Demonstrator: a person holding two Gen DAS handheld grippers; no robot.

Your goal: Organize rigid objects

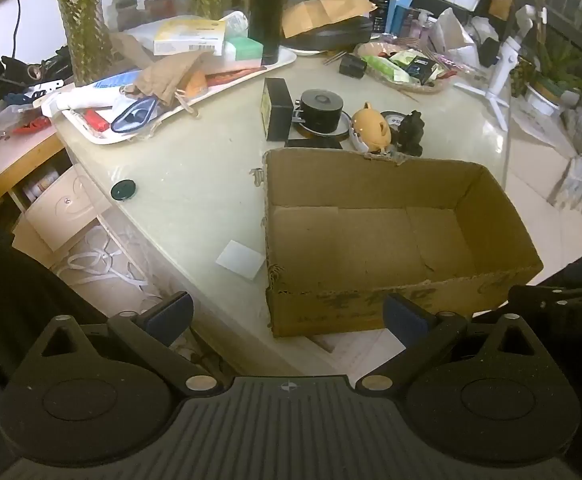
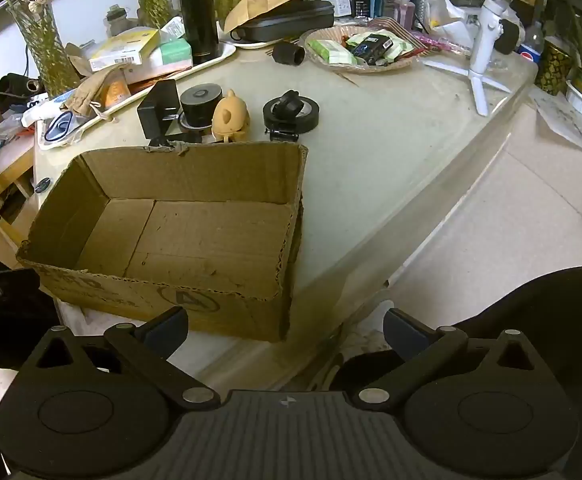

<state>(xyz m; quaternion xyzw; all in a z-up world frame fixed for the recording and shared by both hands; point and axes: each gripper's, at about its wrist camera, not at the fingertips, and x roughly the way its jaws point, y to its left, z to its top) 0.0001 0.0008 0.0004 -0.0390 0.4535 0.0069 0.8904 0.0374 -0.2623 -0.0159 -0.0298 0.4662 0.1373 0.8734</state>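
Observation:
An empty cardboard box (image 1: 375, 240) (image 2: 195, 232) sits at the near edge of the pale table (image 1: 195, 184) (image 2: 391, 160). Behind it stand a black rectangular box (image 1: 277, 108) (image 2: 159, 110), a black round tin (image 1: 323, 110) (image 2: 201, 104), a tan animal figure (image 1: 371, 124) (image 2: 231, 114), a roll of black tape (image 2: 291, 114) and a dark figurine (image 1: 411, 132). My left gripper (image 1: 289, 316) hovers open at the box's near left corner. My right gripper (image 2: 287, 328) hangs open at its near right corner. Nothing is between either pair of fingers.
A white tray (image 1: 103, 136) heaped with clutter and a black flask (image 1: 267, 8) (image 2: 197, 12) stand at the back left. A woven basket (image 2: 395, 65) of packets and a white tripod (image 2: 479, 68) are at the back right. A small dark disc (image 1: 123, 190) and a white card (image 1: 239, 260) lie left of the box.

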